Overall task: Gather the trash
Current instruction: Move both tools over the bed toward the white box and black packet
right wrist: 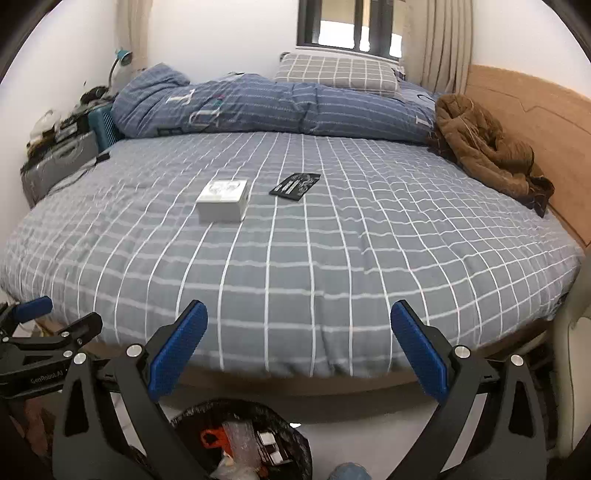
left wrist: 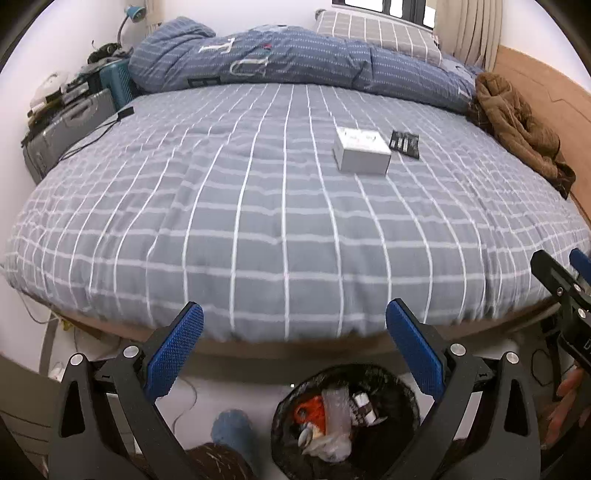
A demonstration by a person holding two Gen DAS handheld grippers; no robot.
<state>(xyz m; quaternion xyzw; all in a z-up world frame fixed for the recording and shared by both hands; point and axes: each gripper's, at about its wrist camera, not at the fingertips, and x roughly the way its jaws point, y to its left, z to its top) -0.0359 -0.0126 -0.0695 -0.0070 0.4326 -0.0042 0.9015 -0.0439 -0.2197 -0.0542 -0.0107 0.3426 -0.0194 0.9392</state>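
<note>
Both my left gripper [left wrist: 294,347] and right gripper [right wrist: 299,349] gape wide and empty between pickups; next I reach for the white box [right wrist: 222,199] at centre-left.

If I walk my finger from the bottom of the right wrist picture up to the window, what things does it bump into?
trash bin → gap between the open right gripper fingers → checked bed sheet → black packet → blue duvet → checked pillow → window

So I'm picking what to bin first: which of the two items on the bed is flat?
The black packet, lying flat on the checked sheet. The white box beside it stands up with clear sides.
</note>
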